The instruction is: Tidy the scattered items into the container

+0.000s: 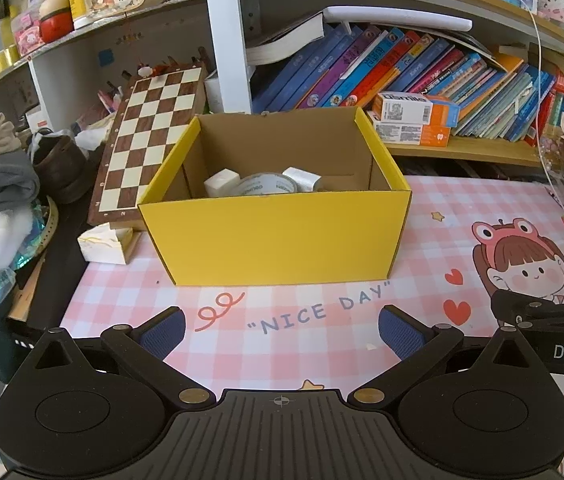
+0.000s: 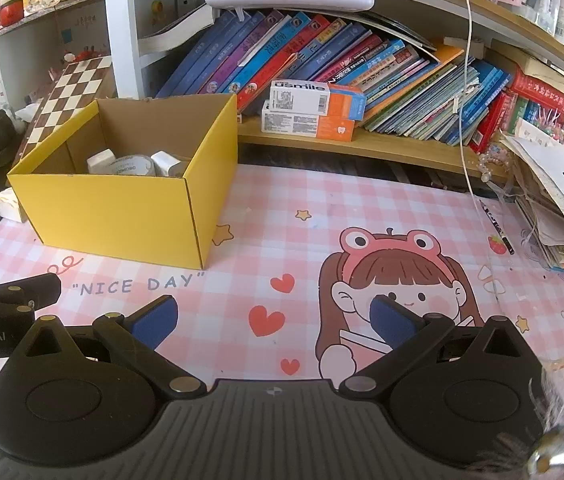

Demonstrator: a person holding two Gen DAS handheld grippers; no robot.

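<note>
- Partly hidden: tape roll (image 1: 267, 184) and two white blocks sit low inside your yellow box (image 1: 274, 236).
- Left gripper (image 1: 281, 330) and right gripper (image 2: 274, 318): jaws spread, empty.
- Pink checked mat (image 2: 282, 216); bookshelf (image 2: 362, 146) behind.

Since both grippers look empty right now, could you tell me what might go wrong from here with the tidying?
1. The left gripper and right gripper hang open and close side by side, so they could bump.
2. The yellow box looks light; a nudge may slide it on the pink mat.
3. The pencil lies flat near the paper stack, hard to pinch cleanly.
</note>
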